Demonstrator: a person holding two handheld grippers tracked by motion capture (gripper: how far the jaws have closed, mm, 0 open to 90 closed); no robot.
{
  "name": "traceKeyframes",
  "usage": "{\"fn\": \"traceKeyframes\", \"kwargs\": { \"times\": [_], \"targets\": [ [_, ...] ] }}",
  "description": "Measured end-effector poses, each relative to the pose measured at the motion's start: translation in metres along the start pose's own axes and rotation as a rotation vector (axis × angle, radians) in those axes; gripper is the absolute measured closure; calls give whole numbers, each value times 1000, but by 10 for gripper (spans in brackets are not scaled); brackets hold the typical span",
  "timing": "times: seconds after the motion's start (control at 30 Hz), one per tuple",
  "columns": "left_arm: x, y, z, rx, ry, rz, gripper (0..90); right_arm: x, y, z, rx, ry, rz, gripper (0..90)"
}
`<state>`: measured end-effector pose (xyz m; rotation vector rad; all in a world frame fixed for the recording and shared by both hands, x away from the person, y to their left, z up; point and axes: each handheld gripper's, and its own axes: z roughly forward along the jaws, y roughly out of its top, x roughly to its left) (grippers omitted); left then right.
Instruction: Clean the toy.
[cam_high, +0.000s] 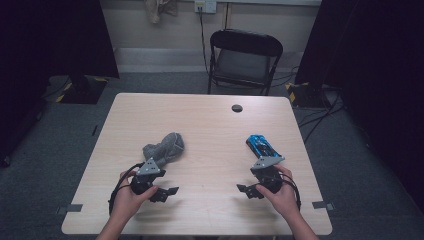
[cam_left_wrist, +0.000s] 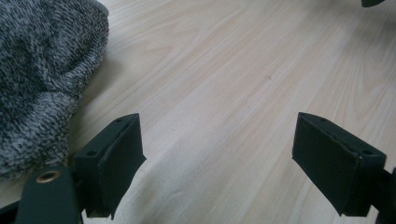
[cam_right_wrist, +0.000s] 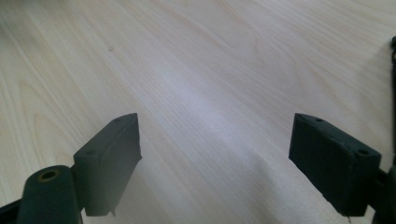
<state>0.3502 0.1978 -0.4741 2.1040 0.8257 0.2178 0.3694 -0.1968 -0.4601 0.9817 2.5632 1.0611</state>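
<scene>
A crumpled grey knitted cloth (cam_high: 164, 146) lies left of the table's middle; in the left gripper view the cloth (cam_left_wrist: 42, 74) fills the upper left, just beyond the left jaw. A blue toy car (cam_high: 261, 145) sits right of the middle. My left gripper (cam_high: 166, 193) is held low near the front edge, in front of the cloth, open with bare wood between its jaws. My right gripper (cam_high: 248, 191) is held in front of the car, pointing inward, open and holding nothing. In each gripper view, left gripper (cam_left_wrist: 219, 154) and right gripper (cam_right_wrist: 217, 154), the jaws stand wide apart over the wood.
The light wooden table (cam_high: 210, 120) has a round dark cable hole (cam_high: 237, 108) near its far edge. A black folding chair (cam_high: 243, 59) stands behind the table. Dark curtains flank the room and cables run over the grey floor at right.
</scene>
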Motion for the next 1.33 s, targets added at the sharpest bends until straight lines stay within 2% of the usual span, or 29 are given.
{"fn": "traceKeyframes", "kwargs": {
  "times": [0.17,0.37,0.4,0.53,0.73,0.83,0.93,1.03,1.07,1.1,1.13,1.17,1.33],
  "targets": [
    [-2,-5,3,10,-7,-1,159,3,-4,3,7,6,-4,161],
    [-7,-8,7,-1,-21,6,159,8,-9,7,17,14,-12,166],
    [-8,-10,10,15,-25,18,159,10,-11,9,25,13,-18,165],
    [-10,-13,13,29,-31,22,159,11,-15,13,25,19,-14,166],
    [-9,-14,14,14,-24,40,159,16,-21,22,45,37,-28,160],
    [-9,-16,15,15,-21,41,159,18,-22,24,35,33,-43,153],
    [-9,-20,18,37,-14,61,159,20,-24,25,17,24,-55,149],
    [-9,-20,18,34,-7,70,160,20,-25,26,8,16,-64,149],
    [-8,-20,18,45,2,80,159,21,-26,27,-6,2,-78,146],
    [-8,-20,18,45,2,80,159,21,-26,27,-6,2,-78,146],
    [-9,-20,18,54,9,107,156,22,-29,28,-31,-10,-76,140],
    [-10,-20,19,57,12,115,153,22,-30,28,-40,-12,-72,140],
    [-10,-19,20,59,12,126,149,21,-32,28,-59,-8,-76,140]
  ]
}}
